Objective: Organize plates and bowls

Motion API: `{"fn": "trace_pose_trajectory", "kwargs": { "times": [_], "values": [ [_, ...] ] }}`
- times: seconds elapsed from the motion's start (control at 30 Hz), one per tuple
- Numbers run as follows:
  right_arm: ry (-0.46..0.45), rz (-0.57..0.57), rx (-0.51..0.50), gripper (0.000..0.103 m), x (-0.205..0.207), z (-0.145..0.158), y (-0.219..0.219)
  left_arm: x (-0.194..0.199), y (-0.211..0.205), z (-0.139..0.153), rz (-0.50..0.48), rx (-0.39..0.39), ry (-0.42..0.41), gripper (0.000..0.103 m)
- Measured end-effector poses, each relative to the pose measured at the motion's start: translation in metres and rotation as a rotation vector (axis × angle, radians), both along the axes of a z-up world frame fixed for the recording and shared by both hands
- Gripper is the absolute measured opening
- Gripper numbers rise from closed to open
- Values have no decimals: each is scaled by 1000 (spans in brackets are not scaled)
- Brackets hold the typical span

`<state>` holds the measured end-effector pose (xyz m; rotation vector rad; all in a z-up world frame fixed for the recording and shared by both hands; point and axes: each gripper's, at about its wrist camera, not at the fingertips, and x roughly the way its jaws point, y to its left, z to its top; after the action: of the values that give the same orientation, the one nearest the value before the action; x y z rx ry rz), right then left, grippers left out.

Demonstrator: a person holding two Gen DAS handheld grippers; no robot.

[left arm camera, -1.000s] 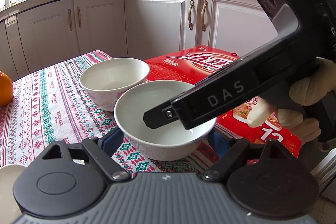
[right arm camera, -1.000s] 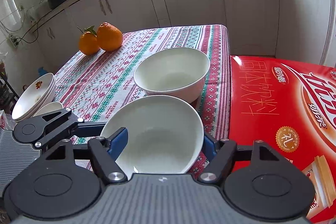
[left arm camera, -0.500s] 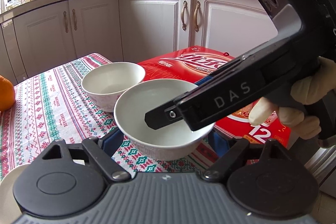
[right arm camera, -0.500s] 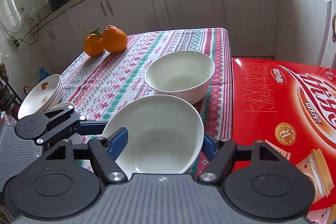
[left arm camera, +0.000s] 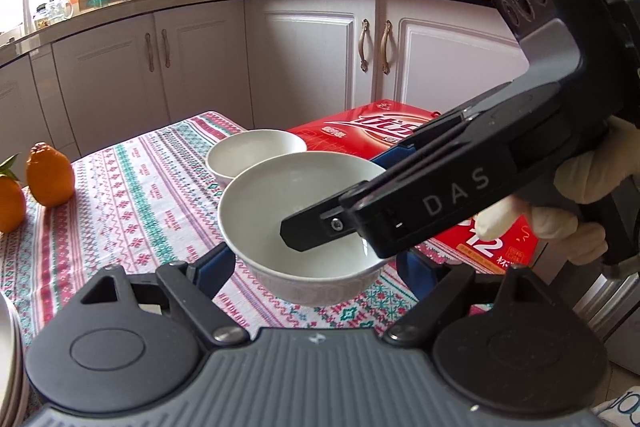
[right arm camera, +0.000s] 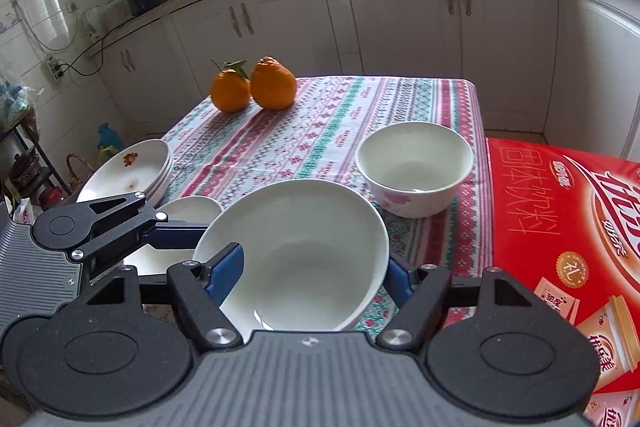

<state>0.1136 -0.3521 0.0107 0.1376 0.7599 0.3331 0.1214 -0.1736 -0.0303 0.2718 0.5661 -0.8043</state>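
Hand-held gripper on the right [right arm camera: 312, 269] pinches the near white ceramic bowl's [right arm camera: 296, 251] rim, one pad inside; the left hand-held gripper [left arm camera: 316, 263] clasps it, lifted off the patterned tabletop [right arm camera: 320, 131]. Flowered white plates [right arm camera: 128, 167] look stacked at left. A second white bowl [right arm camera: 414, 167] remains unstacked.

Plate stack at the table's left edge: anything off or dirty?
Yes. The top plate of the stack carries brownish smears near its middle, beside the printed flower, so it looks unwashed. The stack also juts out past the tablecloth edge. No chips or spills visible.

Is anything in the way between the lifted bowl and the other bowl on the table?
Nothing visible. Only bare tablecloth lies between the held bowl and the flowered bowl; the oranges and plates sit off to the side.
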Motion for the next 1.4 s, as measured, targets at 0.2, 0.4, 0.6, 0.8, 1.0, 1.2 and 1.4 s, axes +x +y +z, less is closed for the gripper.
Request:
{"fn": "trace_pose_trajectory", "kwargs": {
  "times": [0.2,0.4,0.6,0.8,1.0,1.2,1.4],
  "values": [
    [-19,46,-6,78,-1,7,25,-5,22,8,40,-4,-6,87],
    [-31,91,-2,78,4,12,49,-7,45,13,89,-14,-11,87],
    [-35,132,-11,78,13,12,73,-4,66,12,132,-15,-15,87],
    [-28,162,-21,78,21,8,93,-2,84,7,161,-15,-4,87],
    [-18,175,-29,78,28,3,106,2,93,1,179,-11,12,87],
    [-5,183,-41,78,33,-2,114,6,98,-5,190,-6,29,87],
    [11,182,-43,78,37,-8,116,9,99,-10,194,0,44,87]
  ]
}}
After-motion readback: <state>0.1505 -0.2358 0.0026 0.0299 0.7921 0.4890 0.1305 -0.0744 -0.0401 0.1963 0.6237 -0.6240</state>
